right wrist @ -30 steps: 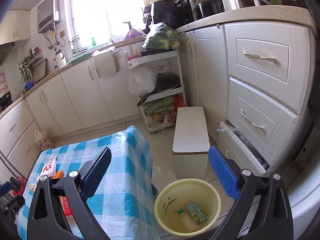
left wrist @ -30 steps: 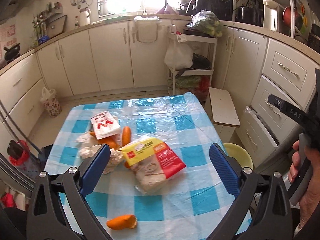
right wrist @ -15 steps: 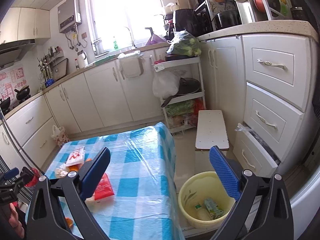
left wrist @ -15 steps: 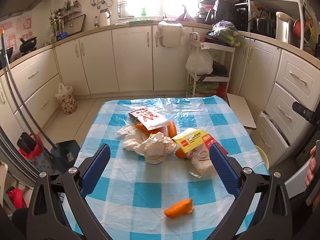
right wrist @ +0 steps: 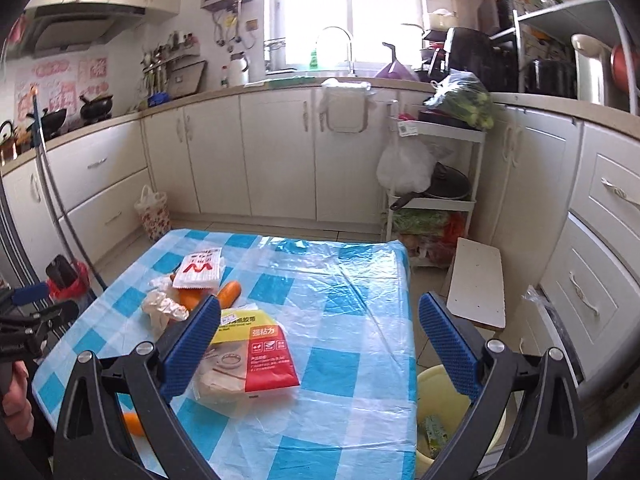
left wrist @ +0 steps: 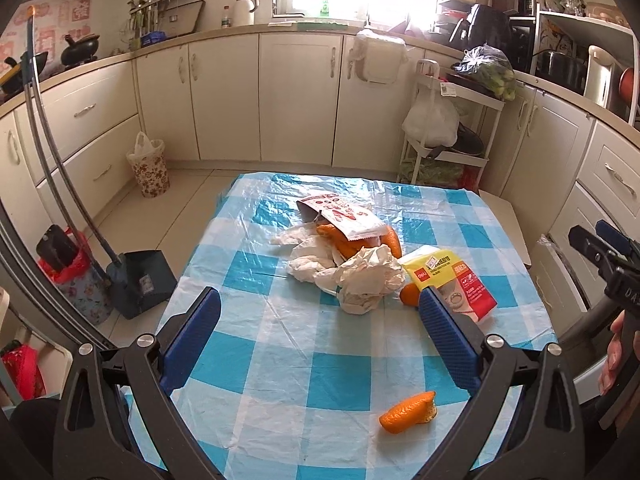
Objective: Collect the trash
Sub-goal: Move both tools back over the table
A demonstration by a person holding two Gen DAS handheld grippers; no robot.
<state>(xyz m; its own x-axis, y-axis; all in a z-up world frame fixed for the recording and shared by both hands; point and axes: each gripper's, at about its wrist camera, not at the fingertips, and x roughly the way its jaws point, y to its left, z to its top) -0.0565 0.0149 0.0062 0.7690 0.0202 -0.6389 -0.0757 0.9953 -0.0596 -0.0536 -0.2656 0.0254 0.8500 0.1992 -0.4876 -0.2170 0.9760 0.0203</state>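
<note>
Trash lies on the blue checked table (left wrist: 280,364): a crumpled white paper wad (left wrist: 366,276), a white and red wrapper (left wrist: 340,216) over orange peels (left wrist: 340,240), a yellow and red packet (left wrist: 452,280) and a lone orange peel (left wrist: 406,416) near the front. My left gripper (left wrist: 320,340) is open and empty above the near table edge. My right gripper (right wrist: 320,344) is open and empty above the table's right side, the packet (right wrist: 256,356) just below its left finger. A yellow bucket (right wrist: 448,412) with some trash in it stands on the floor at the table's right.
A dustpan with a long handle (left wrist: 136,276) stands left of the table. A white stool (right wrist: 476,284) and a shelf rack (right wrist: 432,184) stand to the right. Cabinets ring the room. A patterned bin (left wrist: 148,168) stands by the far cabinets.
Both grippers have pulled back and swung left. The right wrist view has moved from the bucket and floor to over the table. Both stay open and empty.
</note>
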